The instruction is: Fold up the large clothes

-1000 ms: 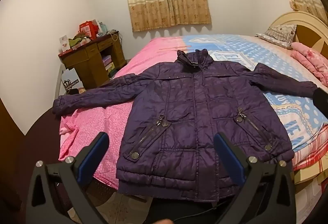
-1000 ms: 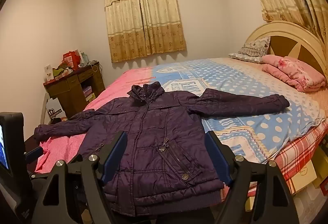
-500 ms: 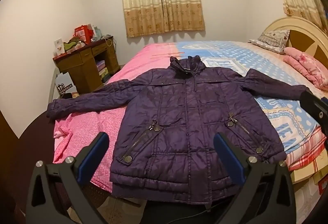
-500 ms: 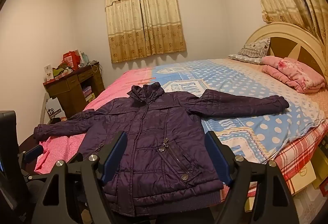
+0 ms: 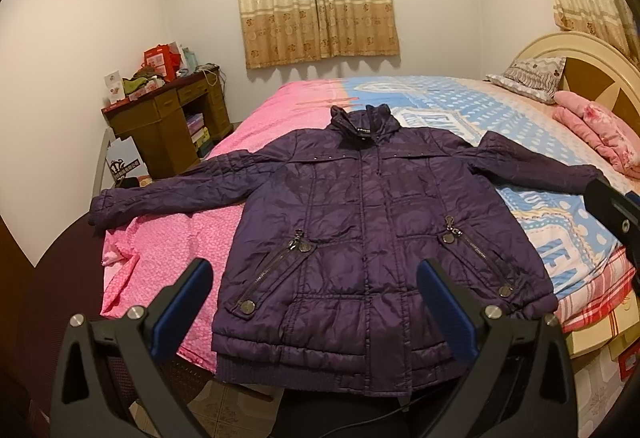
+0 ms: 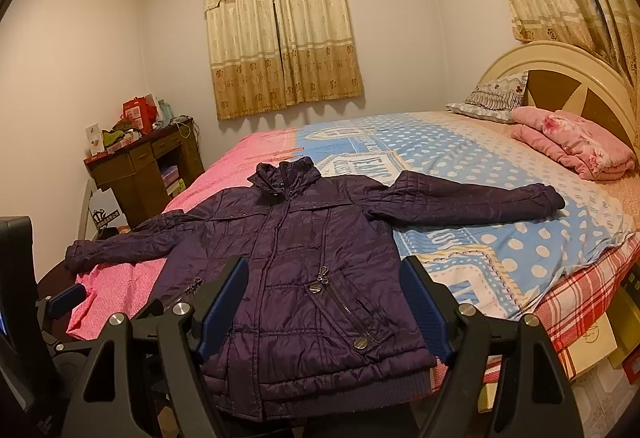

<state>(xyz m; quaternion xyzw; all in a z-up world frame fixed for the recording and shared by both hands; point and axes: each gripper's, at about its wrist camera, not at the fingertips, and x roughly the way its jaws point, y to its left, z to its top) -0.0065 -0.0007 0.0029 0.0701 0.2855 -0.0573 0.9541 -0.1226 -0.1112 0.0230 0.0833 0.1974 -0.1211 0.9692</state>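
A dark purple quilted jacket [image 5: 372,234] lies flat, front up and zipped, on the near corner of the bed [image 5: 460,109], both sleeves spread out to the sides and the hem at the bed's edge. It also shows in the right wrist view [image 6: 304,278]. My left gripper [image 5: 316,298] is open and empty, held in the air in front of the hem. My right gripper [image 6: 324,298] is open and empty, also in front of the hem, to the right of the left one. Neither touches the jacket.
The bed has a pink and blue dotted cover and a cream headboard [image 6: 560,77] at the right. A folded pink blanket [image 6: 576,141] and a pillow [image 6: 496,97] lie near it. A cluttered wooden desk [image 5: 168,117] stands left of the bed. Boxes [image 6: 592,342] sit under the bed's edge.
The left gripper has drawn back and tilted up a little, so the jacket sits lower and smaller in its view. The right gripper has barely moved. Both stay open.
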